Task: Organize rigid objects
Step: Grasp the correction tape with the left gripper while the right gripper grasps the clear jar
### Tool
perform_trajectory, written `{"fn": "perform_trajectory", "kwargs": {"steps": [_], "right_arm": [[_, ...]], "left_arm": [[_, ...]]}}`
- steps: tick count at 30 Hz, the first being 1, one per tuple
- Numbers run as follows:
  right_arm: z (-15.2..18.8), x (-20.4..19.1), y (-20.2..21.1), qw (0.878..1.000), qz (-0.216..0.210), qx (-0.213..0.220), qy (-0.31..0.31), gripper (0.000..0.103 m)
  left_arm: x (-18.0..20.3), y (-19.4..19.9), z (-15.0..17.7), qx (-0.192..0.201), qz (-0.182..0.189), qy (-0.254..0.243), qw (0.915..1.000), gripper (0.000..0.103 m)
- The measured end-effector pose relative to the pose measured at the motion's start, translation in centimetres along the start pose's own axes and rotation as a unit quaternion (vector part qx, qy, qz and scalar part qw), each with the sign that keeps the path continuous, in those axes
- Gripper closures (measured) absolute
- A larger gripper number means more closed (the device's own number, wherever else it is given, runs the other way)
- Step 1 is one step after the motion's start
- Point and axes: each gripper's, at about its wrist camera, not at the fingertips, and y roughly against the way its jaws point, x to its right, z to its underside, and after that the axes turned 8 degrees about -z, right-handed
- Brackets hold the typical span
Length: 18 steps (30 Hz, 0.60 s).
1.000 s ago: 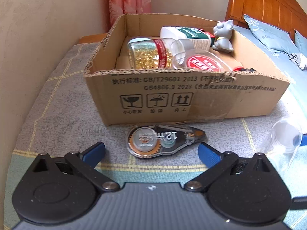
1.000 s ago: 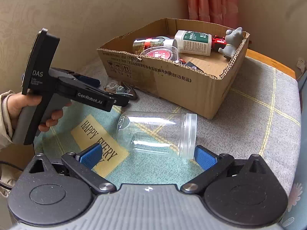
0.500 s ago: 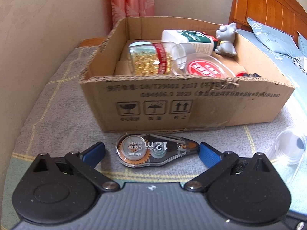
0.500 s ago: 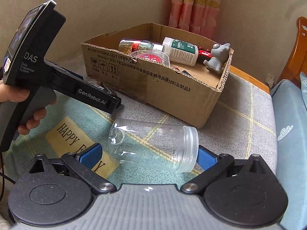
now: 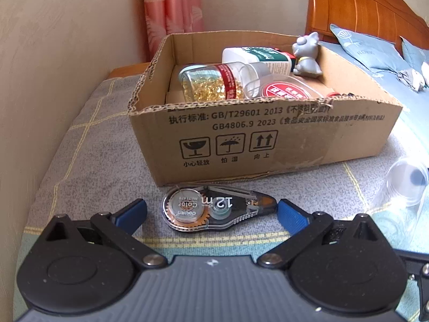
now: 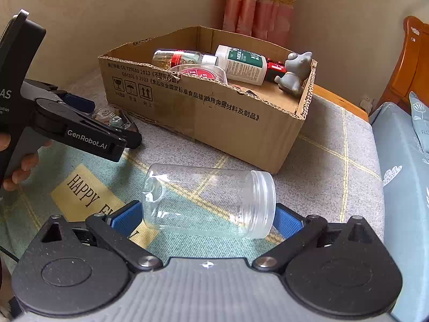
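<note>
A clear correction tape dispenser (image 5: 218,209) lies flat on the grey cloth just in front of the cardboard box (image 5: 268,134). My left gripper (image 5: 211,213) is open, one blue finger on each side of the dispenser. An empty clear plastic jar (image 6: 209,201) lies on its side, mouth to the right. It sits between the blue fingers of my open right gripper (image 6: 207,218), which stand at its two ends. The right wrist view also shows the left gripper (image 6: 107,120) over the tape dispenser (image 6: 106,114). The jar (image 5: 407,187) appears at the left view's right edge.
The box (image 6: 214,118) holds a capsule bottle (image 5: 211,86), a white bottle (image 6: 244,64), a red-lidded tub (image 5: 287,92) and a grey cat figurine (image 6: 293,76). A wall runs along the left. A wooden headboard (image 5: 362,8) and blue bedding (image 6: 402,174) are on the right. A hand (image 6: 21,166) holds the left gripper.
Both grippers have moved forward and lower. The tape dispenser now lies between the left fingers and the jar between the right fingers. Neither object has moved.
</note>
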Motion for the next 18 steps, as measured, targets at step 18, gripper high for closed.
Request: {"fn": "perform_trajectory", "kwargs": {"steps": [18], "right_arm": [[-0.39,0.13,-0.17,1.000,0.009,0.001,-0.007,0.003]], "left_arm": [[0.48,0.14,-0.39,-0.008,0.015,-0.002,0.9998,0.010]]}}
